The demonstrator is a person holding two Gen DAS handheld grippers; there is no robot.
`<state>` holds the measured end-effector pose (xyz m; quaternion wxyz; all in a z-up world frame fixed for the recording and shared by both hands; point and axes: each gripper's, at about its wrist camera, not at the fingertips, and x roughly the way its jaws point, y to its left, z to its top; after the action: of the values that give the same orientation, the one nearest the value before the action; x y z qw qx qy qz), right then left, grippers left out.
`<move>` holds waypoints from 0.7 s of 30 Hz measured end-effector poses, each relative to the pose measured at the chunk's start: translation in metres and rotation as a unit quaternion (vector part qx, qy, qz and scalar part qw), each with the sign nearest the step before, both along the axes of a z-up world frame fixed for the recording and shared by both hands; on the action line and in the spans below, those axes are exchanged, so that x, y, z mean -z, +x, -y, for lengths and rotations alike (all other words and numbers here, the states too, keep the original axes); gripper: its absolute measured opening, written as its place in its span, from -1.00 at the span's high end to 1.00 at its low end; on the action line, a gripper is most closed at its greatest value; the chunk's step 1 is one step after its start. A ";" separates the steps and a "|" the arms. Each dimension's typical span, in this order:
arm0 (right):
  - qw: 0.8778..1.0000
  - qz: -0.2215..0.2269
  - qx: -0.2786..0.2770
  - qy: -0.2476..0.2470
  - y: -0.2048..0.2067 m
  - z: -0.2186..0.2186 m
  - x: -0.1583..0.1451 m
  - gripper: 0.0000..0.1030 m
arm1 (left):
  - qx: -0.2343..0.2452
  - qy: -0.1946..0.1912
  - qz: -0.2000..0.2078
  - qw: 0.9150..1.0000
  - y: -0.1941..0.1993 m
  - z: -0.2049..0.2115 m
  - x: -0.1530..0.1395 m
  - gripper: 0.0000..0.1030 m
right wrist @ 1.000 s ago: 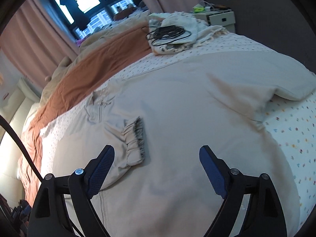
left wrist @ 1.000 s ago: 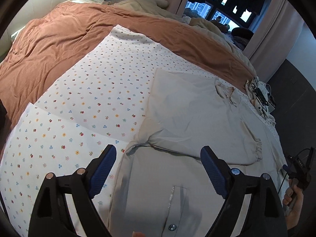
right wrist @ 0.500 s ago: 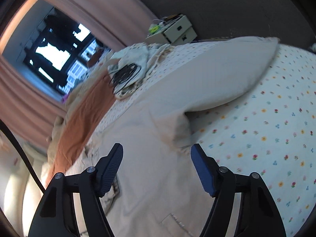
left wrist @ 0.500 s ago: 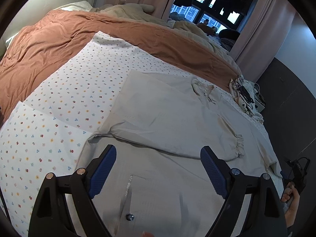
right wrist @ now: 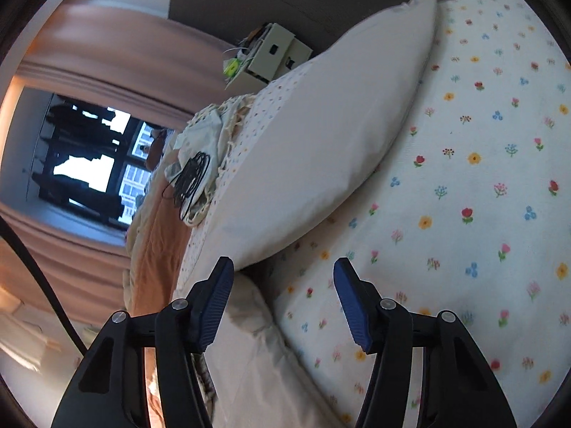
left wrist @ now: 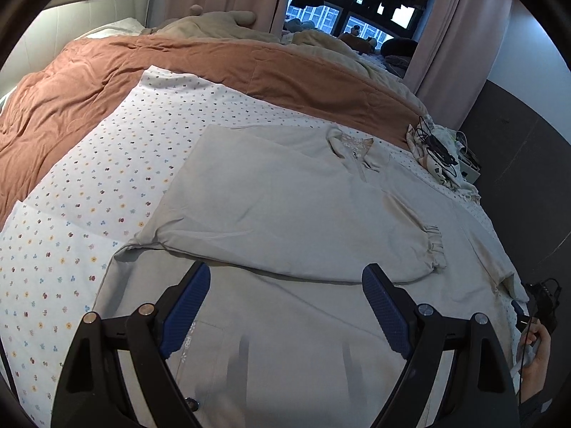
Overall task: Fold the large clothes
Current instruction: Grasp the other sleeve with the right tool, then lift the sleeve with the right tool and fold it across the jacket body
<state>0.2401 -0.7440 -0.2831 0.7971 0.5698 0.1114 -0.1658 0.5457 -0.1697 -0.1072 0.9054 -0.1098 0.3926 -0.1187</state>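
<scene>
Beige long-sleeved shirt (left wrist: 285, 214) spread flat on floral bedsheet (left wrist: 89, 192), directly ahead of and beneath left gripper (left wrist: 285, 306). One sleeve already folded across the chest, its elastic cuff (left wrist: 433, 249) lying ahead and to the right of the blue fingertips (left wrist: 185, 306). Collar (left wrist: 353, 146) farther ahead, toward the rust-brown duvet (left wrist: 107, 82). Left gripper released, jaws wide apart, hovering above the lower front of the shirt and grasping nothing.

Right gripper (right wrist: 282, 303) likewise released, jaws spread, nothing between them. Second sleeve (right wrist: 321, 135) stretched out flat on the sheet, running away ahead and above the gripper; its underarm junction just ahead of the left-hand fingertip. Shirt body (right wrist: 249, 356) bunched below and between the jaws. Coiled black cable (right wrist: 191, 178) on a fringed cloth, ahead and to the left, well apart from the sleeve. Bedside cabinet (right wrist: 271, 53) beyond.

Step in hand, by judgement: first sleeve fold complete, approach to the second sleeve under way. Next move likely calls for closing the right gripper on the outstretched sleeve near its free end, lifting it only slightly and carrying it across the chest to overlap the first sleeve. Left gripper probably best employed pinning the shirt body against sliding. Risk: thin fabric dragging the torso out of square.
</scene>
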 end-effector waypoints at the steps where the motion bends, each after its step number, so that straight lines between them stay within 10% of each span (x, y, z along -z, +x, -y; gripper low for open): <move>1: 1.000 0.006 0.001 0.011 -0.001 0.004 0.003 -0.10 | -0.002 0.001 -0.001 1.000 0.001 0.000 0.001 -0.71; 9: 0.999 0.018 0.020 0.034 0.000 0.024 0.015 -0.08 | -0.007 0.007 -0.014 1.000 0.013 0.008 0.015 -0.71; 16: 0.998 -0.020 0.052 0.012 0.008 0.022 0.019 0.87 | -0.004 0.015 -0.026 1.000 0.017 0.010 0.023 -0.71; 21: 0.998 -0.008 0.050 -0.029 -0.003 0.011 -0.005 0.96 | -0.003 0.006 -0.026 1.000 0.016 0.007 0.023 -0.71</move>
<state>0.2373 -0.7549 -0.2778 0.8031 0.5502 0.0844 -0.2128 0.5616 -0.1769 -0.1307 0.8958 -0.1086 0.4165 -0.1104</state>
